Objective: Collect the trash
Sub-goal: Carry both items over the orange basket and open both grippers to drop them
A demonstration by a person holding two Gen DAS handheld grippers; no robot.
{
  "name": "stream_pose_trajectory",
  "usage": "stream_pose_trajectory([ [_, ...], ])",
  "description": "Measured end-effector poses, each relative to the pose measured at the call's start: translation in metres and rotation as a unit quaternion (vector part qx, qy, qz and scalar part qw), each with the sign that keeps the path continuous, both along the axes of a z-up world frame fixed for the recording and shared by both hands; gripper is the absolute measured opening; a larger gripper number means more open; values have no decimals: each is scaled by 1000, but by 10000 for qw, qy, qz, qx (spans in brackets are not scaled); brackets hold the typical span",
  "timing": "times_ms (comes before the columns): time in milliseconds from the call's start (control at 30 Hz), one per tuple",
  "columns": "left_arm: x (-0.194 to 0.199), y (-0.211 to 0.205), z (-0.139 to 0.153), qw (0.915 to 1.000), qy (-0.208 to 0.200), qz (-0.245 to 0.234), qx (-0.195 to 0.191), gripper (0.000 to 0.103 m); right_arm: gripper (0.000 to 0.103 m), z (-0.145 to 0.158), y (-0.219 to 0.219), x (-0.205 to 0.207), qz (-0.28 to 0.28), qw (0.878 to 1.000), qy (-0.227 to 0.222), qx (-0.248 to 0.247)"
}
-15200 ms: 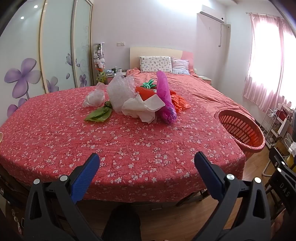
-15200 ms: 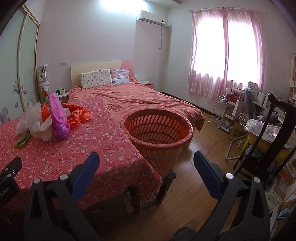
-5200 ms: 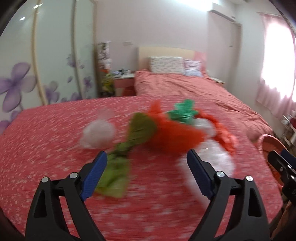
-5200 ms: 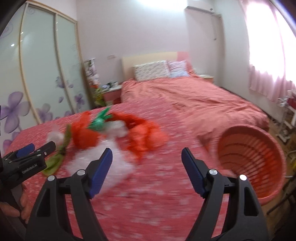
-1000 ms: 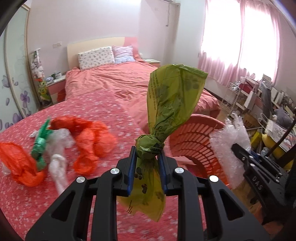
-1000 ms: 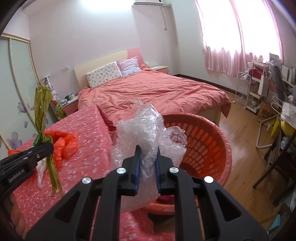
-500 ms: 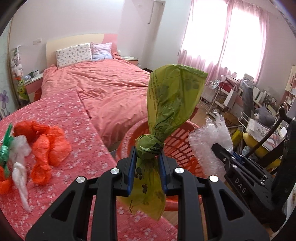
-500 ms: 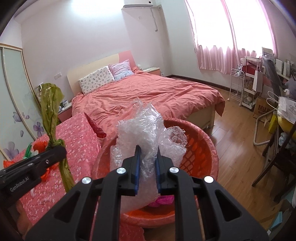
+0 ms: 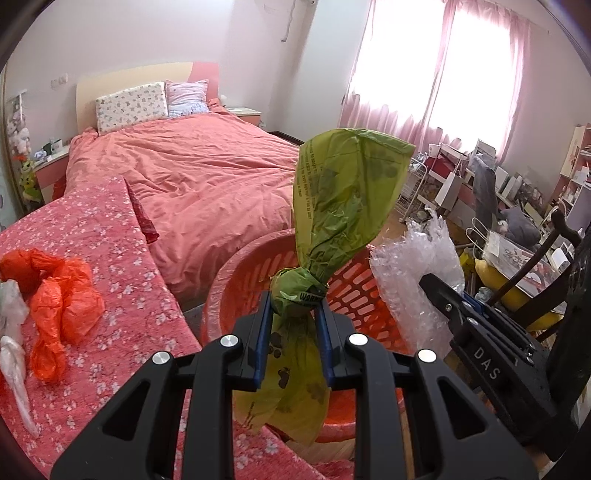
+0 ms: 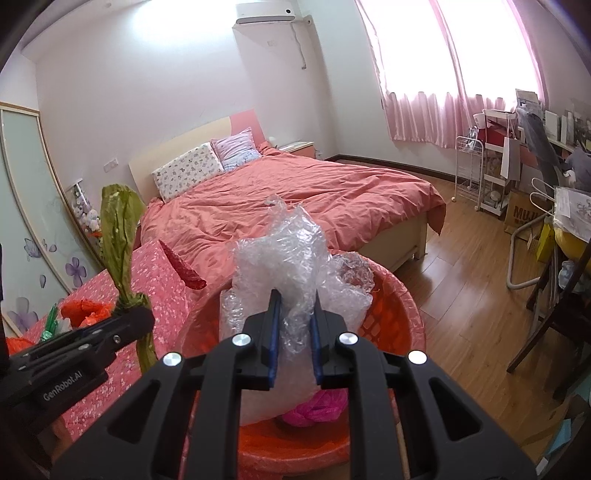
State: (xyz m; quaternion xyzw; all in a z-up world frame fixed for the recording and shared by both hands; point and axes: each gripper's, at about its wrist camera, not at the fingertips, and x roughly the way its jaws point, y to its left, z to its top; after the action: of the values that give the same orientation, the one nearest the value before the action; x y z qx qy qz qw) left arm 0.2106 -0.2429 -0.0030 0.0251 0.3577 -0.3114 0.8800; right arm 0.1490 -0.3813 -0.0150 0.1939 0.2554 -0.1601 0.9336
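Green bag (image 9: 343, 221) pinched at its knot in our left tool (image 9: 292, 325) and bubble wrap (image 10: 284, 254) pinched in our right tool (image 10: 293, 328) both hang over the basket (image 10: 402, 295) at 12 o'clock, so we should centre each above the opening, then spread the tools.

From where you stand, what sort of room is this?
A home bedroom, most likely: a made bed with two pillows against a headboard, pink curtains over a bright window, and a wall air conditioner above.
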Motion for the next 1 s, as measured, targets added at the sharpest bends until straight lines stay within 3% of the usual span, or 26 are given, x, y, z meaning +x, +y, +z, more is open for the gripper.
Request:
stream_pose_trajectory([
  [633,18,-4,-5,9996,252,115,-91,23,23,-8,-6,8,-16,9999,-19,118],
  [800,23,0,-13,9988,407,271,-41,52,34,-7,-5,9,-6,9999,-20,141],
  [1000,22,9,-15,9986,349,403,71,55,40,-7,-5,4,-40,9999,1,103],
])
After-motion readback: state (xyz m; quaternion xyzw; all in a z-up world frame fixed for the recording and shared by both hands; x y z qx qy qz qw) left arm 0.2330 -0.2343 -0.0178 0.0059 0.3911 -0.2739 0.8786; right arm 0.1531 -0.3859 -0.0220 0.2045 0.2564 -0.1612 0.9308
